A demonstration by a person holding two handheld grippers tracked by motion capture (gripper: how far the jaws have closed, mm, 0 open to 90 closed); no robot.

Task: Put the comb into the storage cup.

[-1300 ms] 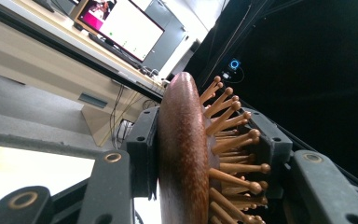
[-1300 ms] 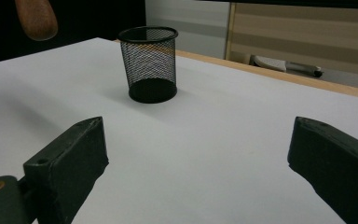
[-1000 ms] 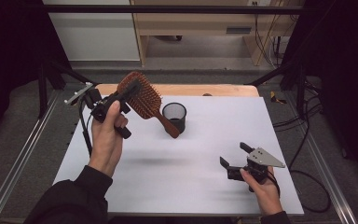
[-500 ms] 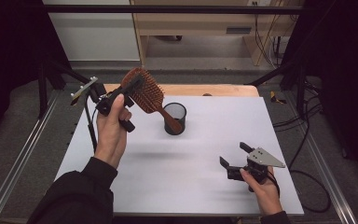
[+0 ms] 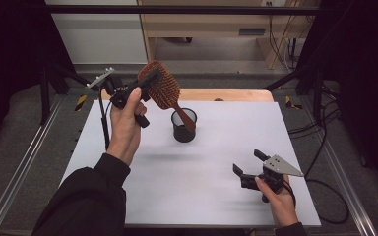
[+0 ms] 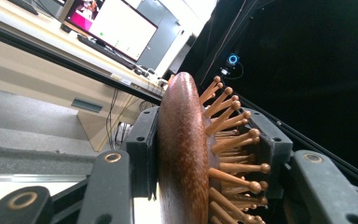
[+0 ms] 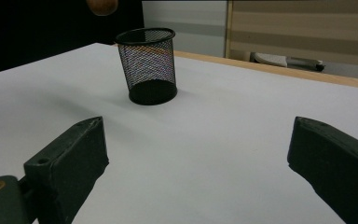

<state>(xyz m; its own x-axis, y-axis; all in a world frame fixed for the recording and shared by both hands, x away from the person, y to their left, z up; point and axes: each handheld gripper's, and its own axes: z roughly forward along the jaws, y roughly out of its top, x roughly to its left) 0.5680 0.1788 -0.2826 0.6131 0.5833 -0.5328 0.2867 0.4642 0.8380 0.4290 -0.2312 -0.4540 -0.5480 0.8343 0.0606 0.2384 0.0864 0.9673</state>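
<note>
A wooden paddle hairbrush (image 5: 161, 89) with wooden bristles hangs in the air above the table, its handle pointing down toward the black mesh cup (image 5: 184, 125). My left gripper (image 5: 147, 82) is shut on the brush head; in the left gripper view its pads clamp the hairbrush (image 6: 182, 154) from the back and the bristle side. The handle tip (image 5: 189, 123) lies over the cup's mouth in the high view. My right gripper (image 5: 248, 165) rests open low over the table at the front right, with nothing between its jaws. The mesh cup (image 7: 148, 65) stands upright ahead of it.
The white table top (image 5: 216, 187) ends in a wooden strip (image 5: 236, 94) at the far side. Metal rails (image 5: 24, 167) run along both sides. A cable (image 5: 325, 196) trails off the right edge. A wooden desk (image 5: 211, 24) stands beyond the table.
My left hand has carried the brush to the right, bringing the handle tip over the mesh cup. The right gripper has stayed where it was.
</note>
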